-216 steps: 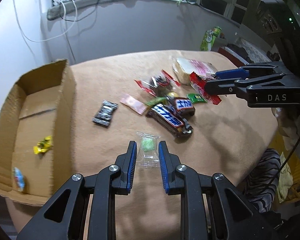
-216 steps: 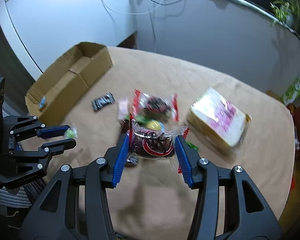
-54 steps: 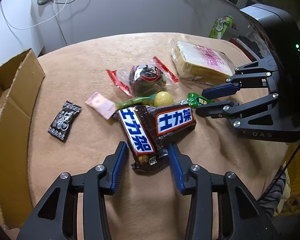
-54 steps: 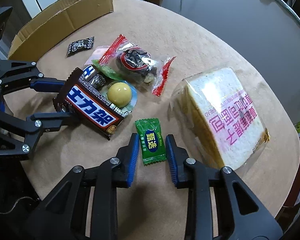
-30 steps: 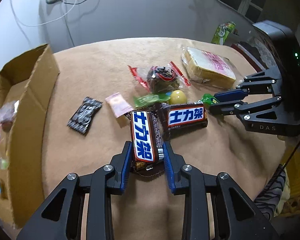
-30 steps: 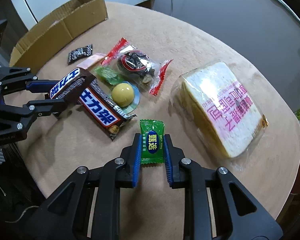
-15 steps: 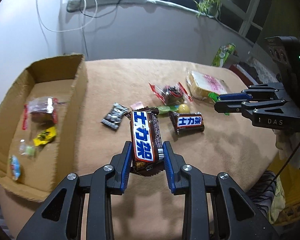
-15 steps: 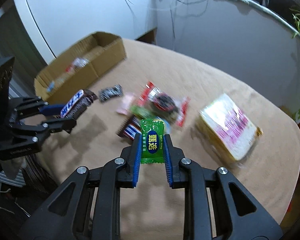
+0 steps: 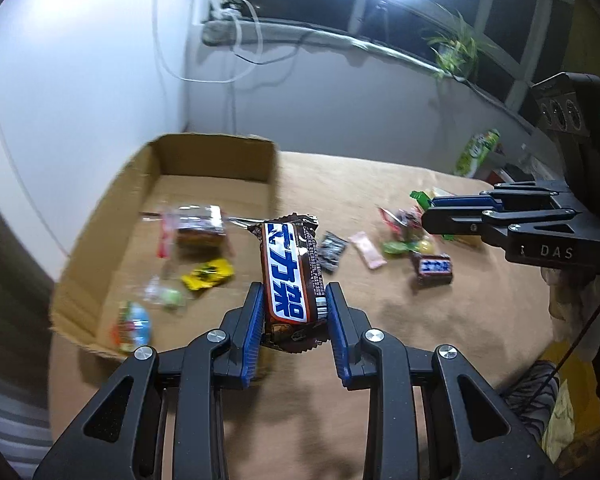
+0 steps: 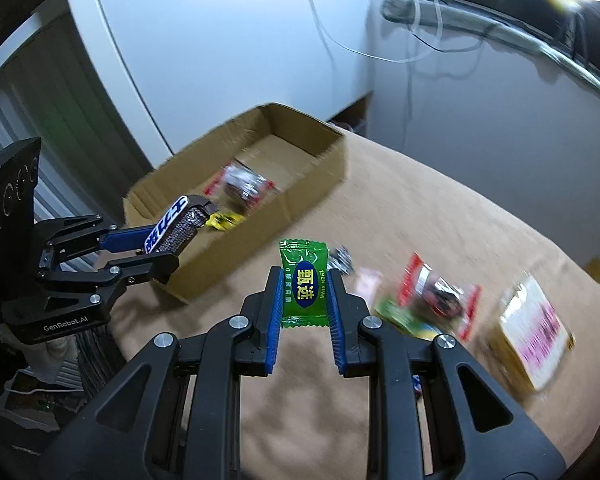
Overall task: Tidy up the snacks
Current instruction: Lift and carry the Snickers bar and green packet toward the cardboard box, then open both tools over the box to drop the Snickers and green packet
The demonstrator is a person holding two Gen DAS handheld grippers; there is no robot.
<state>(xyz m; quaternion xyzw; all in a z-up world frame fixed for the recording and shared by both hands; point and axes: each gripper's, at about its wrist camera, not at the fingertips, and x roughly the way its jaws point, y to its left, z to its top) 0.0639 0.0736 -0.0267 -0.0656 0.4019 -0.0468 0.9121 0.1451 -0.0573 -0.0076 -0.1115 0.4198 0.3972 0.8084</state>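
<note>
My left gripper point(image 9: 294, 308) is shut on a brown Snickers bar point(image 9: 292, 276) with a blue and white label, held in the air beside the right wall of the open cardboard box point(image 9: 216, 160). The box holds several small wrapped snacks. My right gripper point(image 10: 305, 292) is shut on a green wrapped candy point(image 10: 304, 288), held above the tan tablecloth point(image 10: 440, 216) to the right of the box point(image 10: 320, 152). The left gripper with its bar also shows in the right wrist view point(image 10: 168, 240).
A second Snickers bar point(image 9: 434, 268), a black wrapper point(image 9: 332, 250), a pink wrapper point(image 9: 366, 250), a red-edged cake packet point(image 10: 440, 292) and a bread pack point(image 10: 534, 332) lie on the table. A wall stands behind the box.
Both grippers have lifted their snacks off the table and swung left toward the box. The Snickers bar and the green candy stay gripped.
</note>
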